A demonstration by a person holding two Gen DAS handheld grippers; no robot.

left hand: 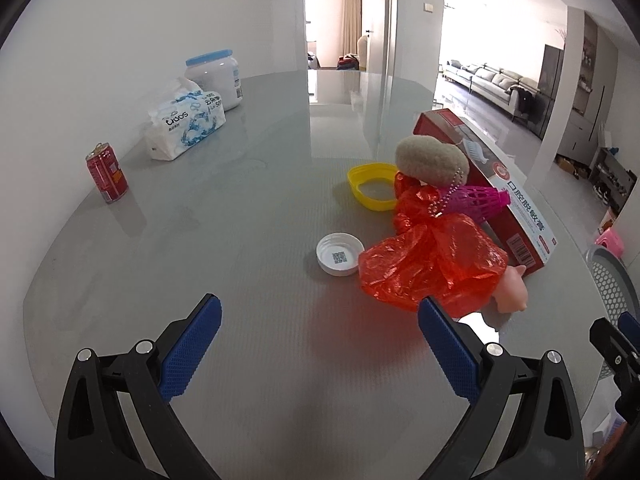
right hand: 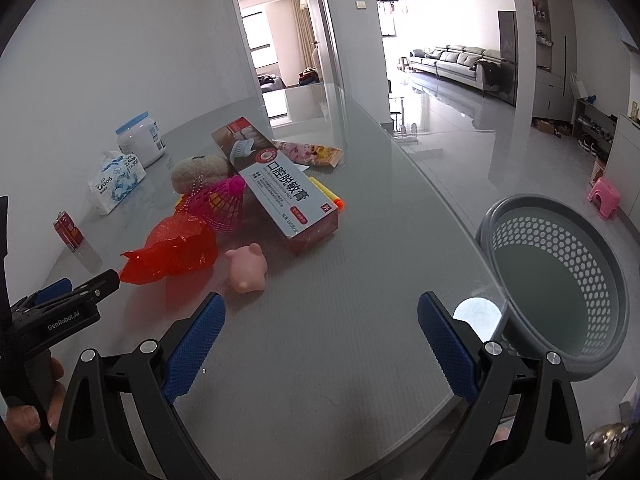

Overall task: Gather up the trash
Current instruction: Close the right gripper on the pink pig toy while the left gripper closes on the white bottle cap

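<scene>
2 tongs [left hand: 320,316] [right hand: 320,316] open; 1 red bag [left hand: 432,260], 2 lids [left hand: 340,254].

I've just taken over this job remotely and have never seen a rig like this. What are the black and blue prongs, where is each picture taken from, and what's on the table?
There is no robot: a person holds two hand grippers, each with a camera looking along its blue-padded fingers. One picture is from the left gripper, the other from the right gripper. Both are open and hold nothing. On the grey table lie a red plastic bag, a white cap, a yellow lid, a toothpaste box, a pink pig toy, a plush keychain and a red can. The grey basket stands beside the table.
</scene>
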